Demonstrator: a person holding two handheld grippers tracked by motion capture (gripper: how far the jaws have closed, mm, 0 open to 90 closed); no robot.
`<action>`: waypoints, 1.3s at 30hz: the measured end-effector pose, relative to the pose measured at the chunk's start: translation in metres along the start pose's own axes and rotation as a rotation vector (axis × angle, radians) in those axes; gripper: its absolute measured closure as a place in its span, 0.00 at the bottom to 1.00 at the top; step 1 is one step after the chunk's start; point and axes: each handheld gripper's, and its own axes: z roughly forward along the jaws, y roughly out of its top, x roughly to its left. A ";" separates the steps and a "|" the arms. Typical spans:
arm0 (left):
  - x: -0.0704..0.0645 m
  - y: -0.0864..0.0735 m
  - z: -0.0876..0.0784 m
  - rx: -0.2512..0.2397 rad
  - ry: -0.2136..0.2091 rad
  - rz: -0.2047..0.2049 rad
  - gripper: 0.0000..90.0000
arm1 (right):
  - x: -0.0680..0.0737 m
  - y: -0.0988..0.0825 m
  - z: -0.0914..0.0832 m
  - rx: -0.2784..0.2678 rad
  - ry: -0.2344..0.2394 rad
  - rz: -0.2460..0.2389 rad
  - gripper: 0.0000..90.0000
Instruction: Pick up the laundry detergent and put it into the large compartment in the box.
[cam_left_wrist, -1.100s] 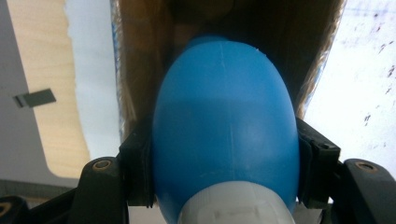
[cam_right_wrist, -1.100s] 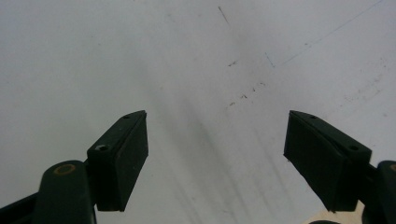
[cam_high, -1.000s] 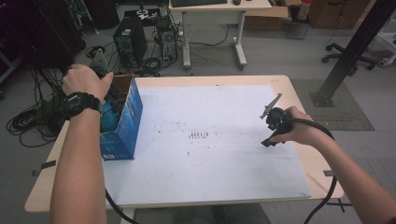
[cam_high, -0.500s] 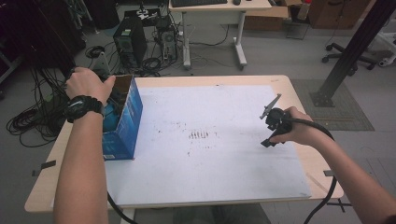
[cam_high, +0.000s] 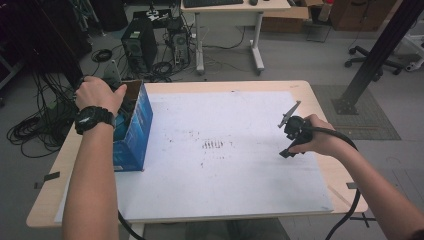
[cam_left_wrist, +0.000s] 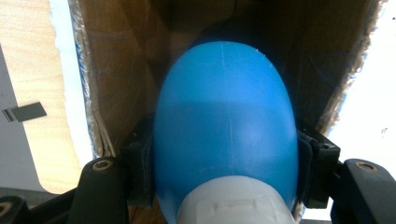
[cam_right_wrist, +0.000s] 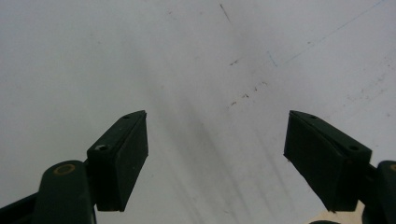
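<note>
The left gripper (cam_left_wrist: 224, 186) is down inside the open-topped blue cardboard box (cam_high: 134, 131), which stands on the left side of the wooden desk (cam_high: 320, 105). In the left gripper view its black fingers (cam_left_wrist: 140, 175) are clenched on either side of a smooth, rounded blue plastic object with a white end (cam_left_wrist: 224, 126), most likely a bottle or bulb-shaped container. The white end sits nearest the camera and the blue dome points deeper into the brown interior of the box. In the high view the person's left hand (cam_high: 97, 92), wearing a black wristwatch (cam_high: 92, 119), sits over the box opening, and a patch of blue shows inside the box just beside the forearm.

The right gripper (cam_right_wrist: 215, 163) hovers over the white sheet (cam_high: 225, 175) covering the desk, on its right side, well apart from the box. Its fingers (cam_right_wrist: 121, 154) are released and spread wide with nothing between them, only the scuffed white surface beneath.

As a judgement of progress: the grasp on the blue object looks secure, so the reaching and gripping part seems done, but the object remains within the box walls. Whether it is being lifted out or set in cannot be told from this moment alone. Either way, the transfer between box and desk is unfinished, and the right gripper has no part in it yet.
</note>
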 end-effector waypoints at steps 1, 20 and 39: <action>0.000 0.000 0.001 -0.001 0.001 0.000 0.41 | 0.000 0.000 0.000 -0.001 0.000 0.000 0.24; 0.001 0.002 0.013 -0.014 -0.002 -0.001 0.41 | 0.001 0.001 0.003 0.011 0.003 -0.001 0.24; 0.001 0.001 0.010 -0.024 0.002 -0.011 0.39 | -0.001 -0.003 0.000 -0.001 0.002 0.008 0.24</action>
